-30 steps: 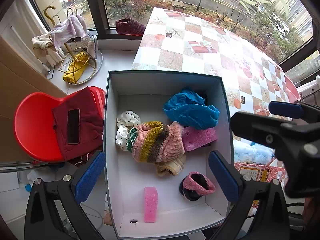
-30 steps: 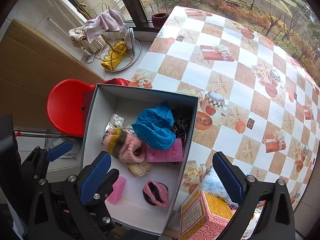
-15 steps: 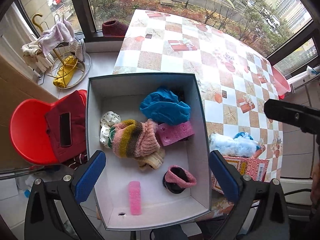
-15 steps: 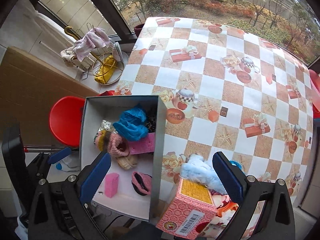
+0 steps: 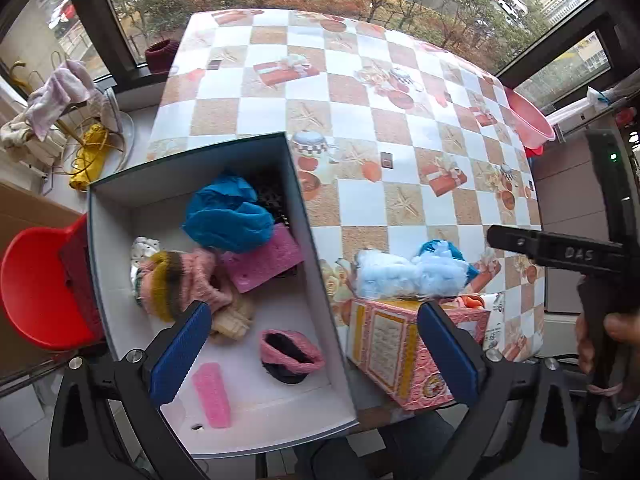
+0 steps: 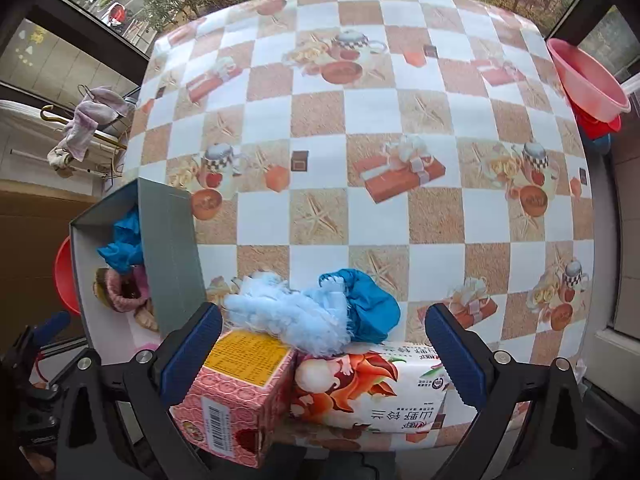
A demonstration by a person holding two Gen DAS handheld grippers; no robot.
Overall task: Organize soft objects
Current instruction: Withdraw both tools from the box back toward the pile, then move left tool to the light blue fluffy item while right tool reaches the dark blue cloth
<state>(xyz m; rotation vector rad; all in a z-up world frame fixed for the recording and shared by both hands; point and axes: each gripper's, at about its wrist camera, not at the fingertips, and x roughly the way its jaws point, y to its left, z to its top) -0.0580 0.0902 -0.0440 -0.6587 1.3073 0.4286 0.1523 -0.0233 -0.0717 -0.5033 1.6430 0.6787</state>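
Note:
A white open box at the table's near left edge holds a blue cloth, a pink sponge, a striped knit hat, a pink-rimmed dark sock and a small pink sponge. A fluffy light-blue cloth with a blue part lies on the table behind a pink carton. My left gripper is open above the box's right wall. My right gripper is open above the carton and the fluffy cloth, not touching it.
A printed tissue pack lies beside the pink carton. The checkered table stretches beyond. A red chair stands left of the box. A pink basin sits at the far right. A wire rack with cloths stands by the window.
Both grippers have moved right, away from over the box toward the fluffy cloth and the cartons. Both stay open and empty.

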